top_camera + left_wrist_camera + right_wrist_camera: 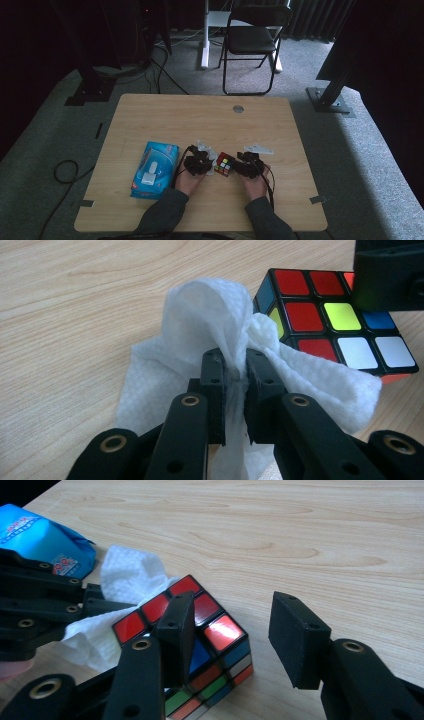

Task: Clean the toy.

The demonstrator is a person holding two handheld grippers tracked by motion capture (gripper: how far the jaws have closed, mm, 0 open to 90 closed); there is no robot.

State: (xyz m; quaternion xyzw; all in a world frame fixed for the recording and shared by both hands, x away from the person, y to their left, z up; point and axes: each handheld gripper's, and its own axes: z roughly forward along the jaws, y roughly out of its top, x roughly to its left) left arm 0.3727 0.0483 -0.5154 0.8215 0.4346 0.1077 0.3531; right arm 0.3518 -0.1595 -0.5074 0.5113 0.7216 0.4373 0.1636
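Observation:
A scrambled colour cube [224, 164] lies on the wooden table [200, 115] between my two grippers. In the left gripper view, my left gripper [234, 360] is shut on a crumpled white tissue [215, 315], which rests against the side of the cube [330, 320]. My right gripper [235, 607] is open. Its left jaw lies over the cube's [210, 625] red top face, while its right jaw stands clear of the cube's right side. The tissue [130, 570] shows behind the cube there.
A blue pack of wipes [155, 169] lies to the left of my left hand. A round grommet [238, 108] sits near the table's far edge. A black folding chair [252, 40] stands on the carpet beyond the table.

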